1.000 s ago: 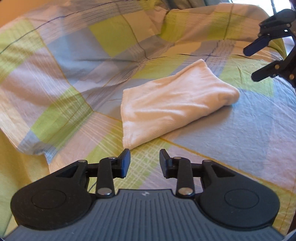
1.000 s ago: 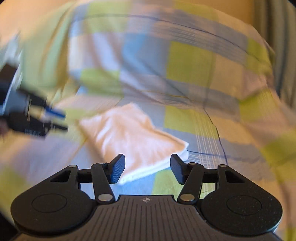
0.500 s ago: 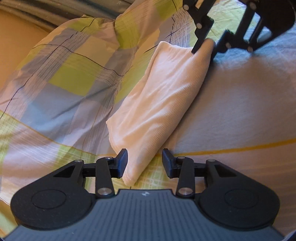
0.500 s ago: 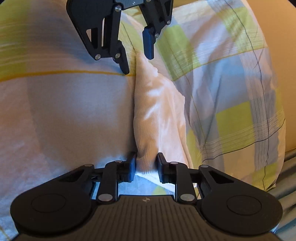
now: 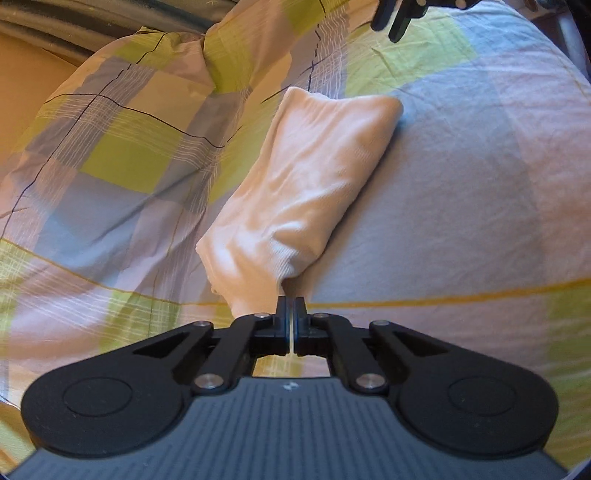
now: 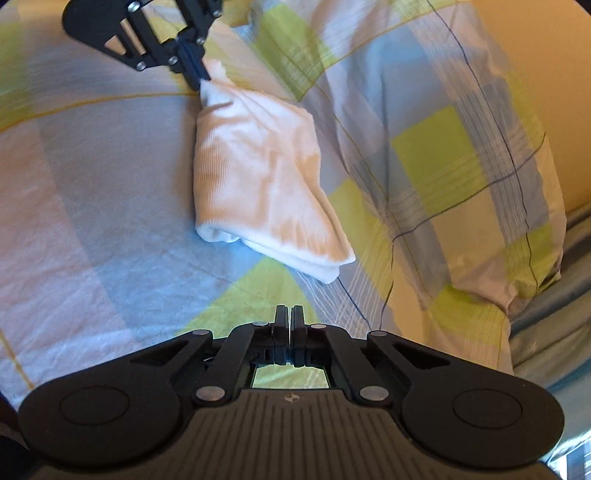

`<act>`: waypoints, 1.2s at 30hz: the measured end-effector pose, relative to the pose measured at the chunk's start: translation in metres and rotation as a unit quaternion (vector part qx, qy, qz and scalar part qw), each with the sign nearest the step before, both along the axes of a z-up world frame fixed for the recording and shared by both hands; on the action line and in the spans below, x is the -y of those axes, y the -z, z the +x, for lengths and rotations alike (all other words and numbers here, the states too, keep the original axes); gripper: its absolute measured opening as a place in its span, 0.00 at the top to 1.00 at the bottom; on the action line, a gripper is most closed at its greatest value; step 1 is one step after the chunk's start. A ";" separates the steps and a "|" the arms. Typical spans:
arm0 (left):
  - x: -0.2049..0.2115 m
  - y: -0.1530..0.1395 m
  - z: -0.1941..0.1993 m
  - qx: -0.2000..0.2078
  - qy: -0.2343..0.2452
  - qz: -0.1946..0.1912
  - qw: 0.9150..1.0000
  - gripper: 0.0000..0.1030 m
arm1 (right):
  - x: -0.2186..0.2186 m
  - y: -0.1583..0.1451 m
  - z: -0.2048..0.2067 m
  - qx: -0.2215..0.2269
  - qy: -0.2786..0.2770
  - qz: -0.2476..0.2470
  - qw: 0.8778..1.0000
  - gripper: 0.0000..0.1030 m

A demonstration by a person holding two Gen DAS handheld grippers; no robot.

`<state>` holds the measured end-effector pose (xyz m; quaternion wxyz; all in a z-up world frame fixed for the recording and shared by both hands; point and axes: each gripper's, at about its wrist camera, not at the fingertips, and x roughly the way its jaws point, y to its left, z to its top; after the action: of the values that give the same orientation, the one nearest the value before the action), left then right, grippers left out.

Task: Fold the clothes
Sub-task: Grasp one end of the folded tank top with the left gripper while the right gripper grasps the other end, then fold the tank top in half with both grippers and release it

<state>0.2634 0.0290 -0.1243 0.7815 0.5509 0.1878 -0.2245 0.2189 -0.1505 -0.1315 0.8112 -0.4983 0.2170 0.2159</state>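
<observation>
A folded white ribbed garment (image 5: 306, 177) lies on the checked bedsheet (image 5: 461, 184). My left gripper (image 5: 291, 301) is shut on its near corner, with a thin strip of white cloth pinched between the fingers. The right wrist view shows the same garment (image 6: 258, 173) and the left gripper (image 6: 199, 77) clamped on its far, bunched corner. My right gripper (image 6: 290, 314) is shut with nothing between its fingers and hovers over the sheet, a short way from the garment's thick folded end. In the left wrist view the right gripper (image 5: 393, 22) shows at the top edge.
A rumpled plaid duvet (image 5: 129, 147) rises beside the garment, also visible as the duvet (image 6: 461, 166) on the right. A grey bed edge (image 6: 546, 332) runs below it, and an orange wall (image 5: 22, 85) lies beyond.
My left gripper has closed on the garment's near corner. My right gripper has let go of the opposite end, drawn back and shut empty.
</observation>
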 end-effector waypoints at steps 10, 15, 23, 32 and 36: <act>-0.004 0.018 0.012 0.046 0.052 0.024 0.997 0.67 | -0.062 0.016 -0.019 0.016 -0.069 -0.002 0.997 0.63; -0.006 0.024 0.039 0.055 0.043 0.034 0.997 0.94 | -0.087 0.041 0.008 0.044 -0.084 -0.065 0.993 0.71; 0.008 -0.001 0.007 0.029 0.053 0.013 0.998 0.97 | -0.052 0.020 0.019 0.056 -0.103 -0.084 0.989 0.93; 0.048 -0.009 -0.116 -0.072 0.082 0.010 0.994 0.97 | 0.018 0.015 -0.069 -0.011 -0.147 -0.141 0.979 0.93; 0.032 -0.021 -0.126 -0.093 0.045 -0.005 0.995 0.95 | 0.036 0.024 -0.081 -0.027 -0.101 -0.150 0.983 0.93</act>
<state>0.1378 -0.0033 -0.1038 0.7522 0.5318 0.2340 -0.3107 0.1379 -0.1862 -0.1550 0.6951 -0.6277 0.2169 0.2754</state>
